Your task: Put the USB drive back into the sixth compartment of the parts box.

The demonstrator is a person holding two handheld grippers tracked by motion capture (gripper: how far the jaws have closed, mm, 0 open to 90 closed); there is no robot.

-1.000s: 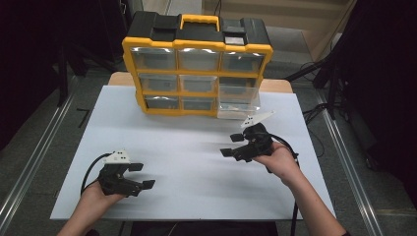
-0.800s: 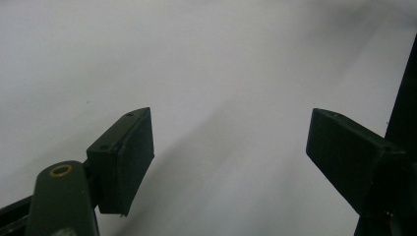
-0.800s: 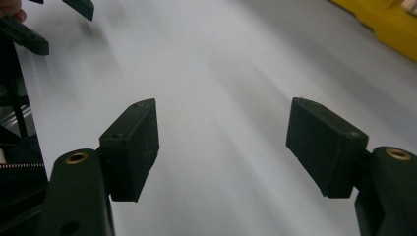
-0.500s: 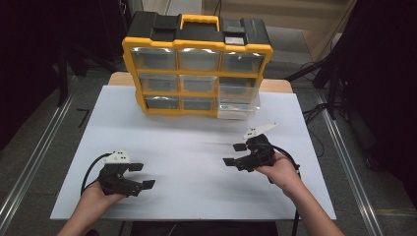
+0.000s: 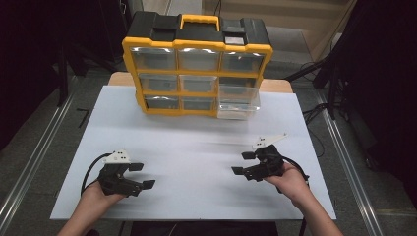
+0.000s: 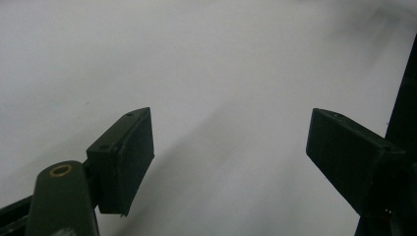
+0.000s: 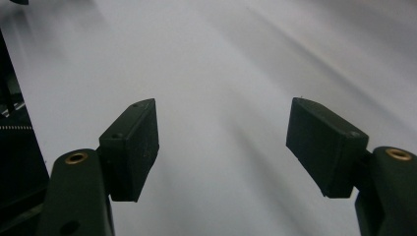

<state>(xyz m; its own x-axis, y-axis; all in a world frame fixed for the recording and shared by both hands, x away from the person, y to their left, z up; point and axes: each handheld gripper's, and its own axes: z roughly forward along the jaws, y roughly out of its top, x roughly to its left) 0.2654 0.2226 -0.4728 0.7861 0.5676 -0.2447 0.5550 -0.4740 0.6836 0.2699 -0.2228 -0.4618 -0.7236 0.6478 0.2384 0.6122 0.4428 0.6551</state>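
A yellow and black organiser box (image 5: 196,64) with clear drawers stands at the far side of the white table (image 5: 196,142). Its bottom right drawer (image 5: 238,109) sticks out a little. My left gripper (image 5: 142,175) rests low over the near left of the table, open, with nothing between its jaws (image 6: 221,162). My right gripper (image 5: 242,162) hovers over the near right of the table, pointing left, also open and empty (image 7: 223,147). Both gripper views look down on bare white tabletop.
Metal rails (image 5: 44,147) run along both sides of the table. Dark stands and cables (image 5: 314,113) sit to the right, beyond the table's edge. A wooden board (image 5: 275,86) shows under the box's far corners.
My right gripper has come down and toward the near edge, away from the organiser box. My left gripper has stayed where it was.
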